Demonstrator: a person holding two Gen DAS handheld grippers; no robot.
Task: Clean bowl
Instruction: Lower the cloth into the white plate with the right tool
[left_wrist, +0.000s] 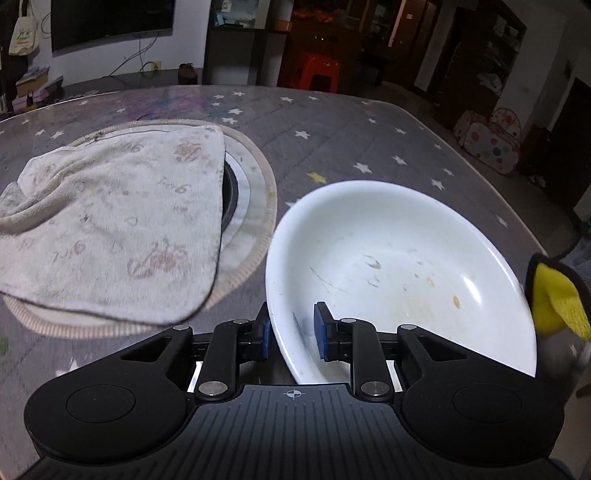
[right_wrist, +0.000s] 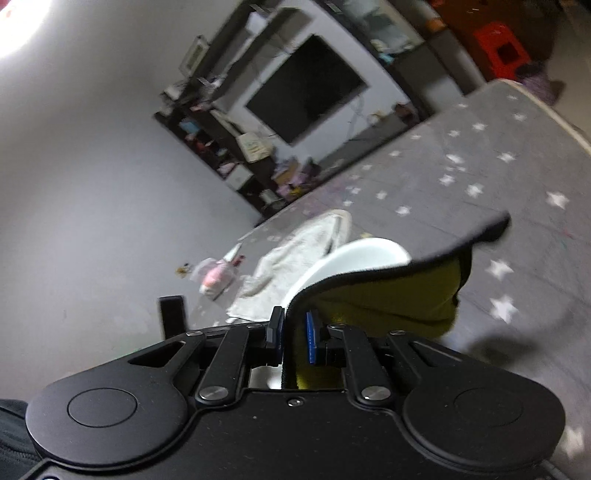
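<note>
A white bowl (left_wrist: 399, 266) with brown and yellow smears inside stands tilted on the grey star-patterned table (left_wrist: 332, 122). My left gripper (left_wrist: 291, 328) is shut on the bowl's near rim, one blue pad outside the wall and one inside. At the right edge of the left wrist view hangs a yellow cloth with black edging (left_wrist: 557, 299), beside the bowl's right rim. In the right wrist view my right gripper (right_wrist: 293, 332) is shut on that yellow cloth (right_wrist: 388, 295), which spreads forward and hides part of the bowl (right_wrist: 354, 258) behind it.
A pale patterned towel (left_wrist: 110, 229) lies over a round mat with a dark recess (left_wrist: 229, 188) left of the bowl. A pink packet and small items (right_wrist: 218, 275) lie further along the table. A red stool (left_wrist: 317, 70) and shelves stand beyond the table edge.
</note>
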